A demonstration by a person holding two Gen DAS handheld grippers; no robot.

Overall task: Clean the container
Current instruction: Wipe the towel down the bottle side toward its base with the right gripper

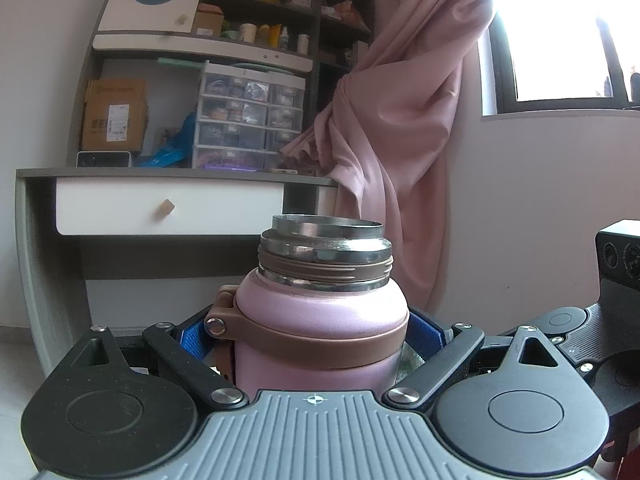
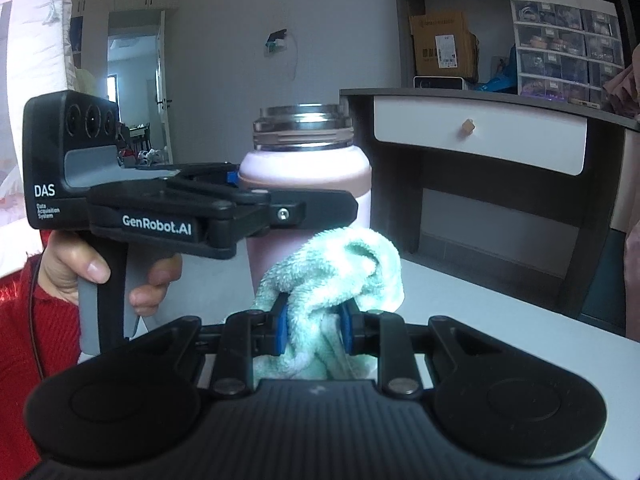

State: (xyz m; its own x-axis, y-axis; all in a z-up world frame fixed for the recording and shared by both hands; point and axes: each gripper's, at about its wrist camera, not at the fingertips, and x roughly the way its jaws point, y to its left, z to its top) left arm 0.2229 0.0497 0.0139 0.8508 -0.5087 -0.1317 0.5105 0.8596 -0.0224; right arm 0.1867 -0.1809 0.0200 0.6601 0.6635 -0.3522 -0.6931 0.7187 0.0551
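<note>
Left wrist view: left gripper (image 1: 316, 340) clamped around pink flask (image 1: 320, 332) just below its shoulder — blue pads against both sides, flask upright, lid off, steel mouth open. Right wrist view: right gripper (image 2: 314, 330) closed tight on a bunched mint-green cloth (image 2: 332, 276), cloth touching flask's lower side — flask over white table (image 2: 520, 328). Hand (image 2: 76, 268) holds left gripper's handle.

left claw (image 2: 298, 184) body reads "das", "genrobot.ai".
</note>
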